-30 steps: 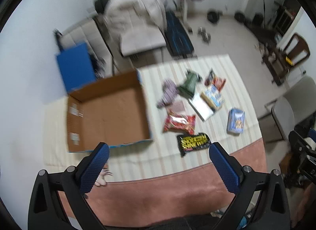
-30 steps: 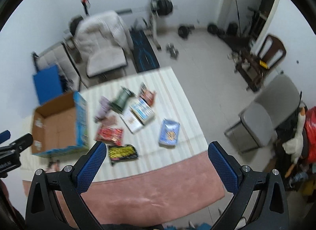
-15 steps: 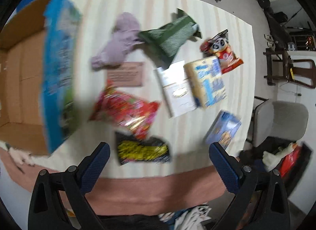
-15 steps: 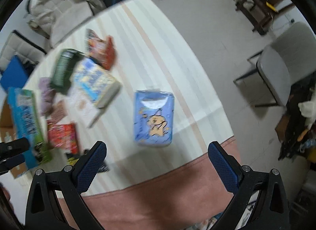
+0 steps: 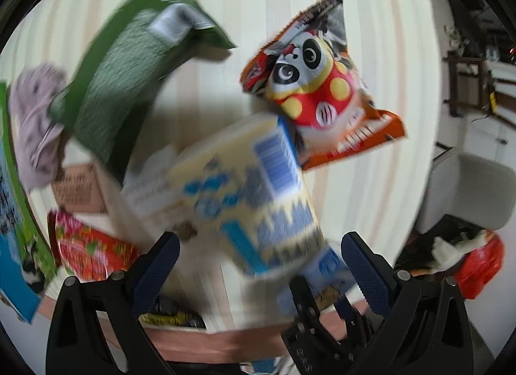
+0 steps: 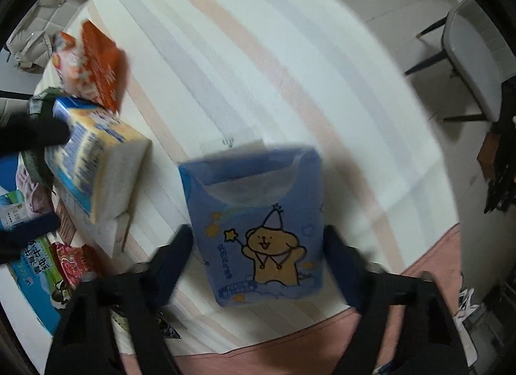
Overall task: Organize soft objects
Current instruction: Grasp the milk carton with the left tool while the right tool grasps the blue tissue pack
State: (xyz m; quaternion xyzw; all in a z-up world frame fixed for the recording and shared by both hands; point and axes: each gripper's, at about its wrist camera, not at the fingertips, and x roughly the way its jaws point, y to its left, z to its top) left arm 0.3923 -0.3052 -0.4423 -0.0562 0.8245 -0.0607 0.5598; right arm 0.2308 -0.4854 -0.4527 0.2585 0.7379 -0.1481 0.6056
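My left gripper [image 5: 258,262] is open, its jaws wide either side of a yellow and blue tissue pack [image 5: 251,188], which also shows in the right wrist view [image 6: 96,155]. My right gripper [image 6: 258,255] is open, its jaws straddling a blue tissue pack with a bear drawing [image 6: 258,223] on the striped tablecloth [image 6: 258,52]; I cannot tell whether either pack is touched. A panda snack bag [image 5: 319,91], a green pack [image 5: 129,75], a lilac soft item [image 5: 35,123] and a red snack bag [image 5: 90,252] lie around.
The blue printed side of the cardboard box [image 5: 13,230] stands at the left. A black and yellow bag [image 5: 174,318] lies at the table's near edge. A grey chair [image 6: 471,52] stands right of the table, clutter on the floor beyond.
Both grippers have dropped from high above the table to just over it. The left has closed in on the yellow and blue pack, the right on the blue bear pack.
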